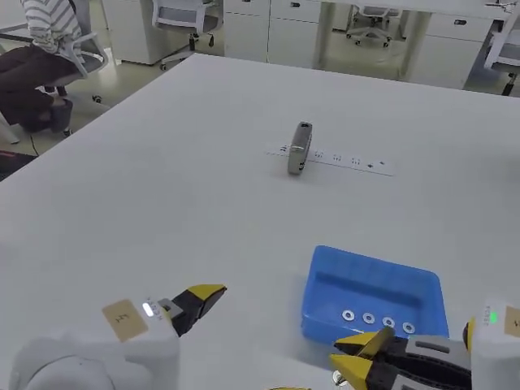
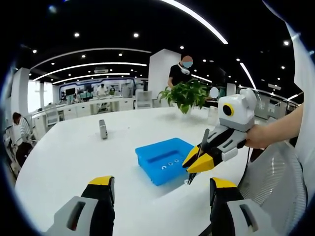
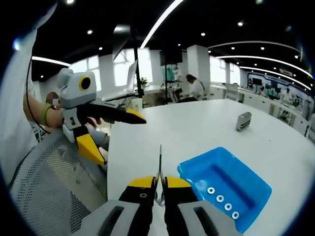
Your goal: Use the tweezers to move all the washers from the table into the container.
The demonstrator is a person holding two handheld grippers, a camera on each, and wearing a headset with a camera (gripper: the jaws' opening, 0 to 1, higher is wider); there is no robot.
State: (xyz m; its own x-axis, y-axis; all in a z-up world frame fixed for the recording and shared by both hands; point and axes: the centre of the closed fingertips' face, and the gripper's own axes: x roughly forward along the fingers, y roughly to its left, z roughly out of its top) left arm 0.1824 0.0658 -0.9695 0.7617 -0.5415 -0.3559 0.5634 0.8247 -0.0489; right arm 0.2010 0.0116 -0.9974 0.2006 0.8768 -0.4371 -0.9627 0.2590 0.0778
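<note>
I see a wide white table in an open office lit by ceiling strips. The blue container sits by the table's near edge, with four washers inside. The right gripper has its fingers pinching the tweezers. The left gripper has its fingers spread and empty.

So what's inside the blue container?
Four small silver washers lie in a row on the shallow blue plastic container's floor. The right tool hides its near corner in the head view.
</note>
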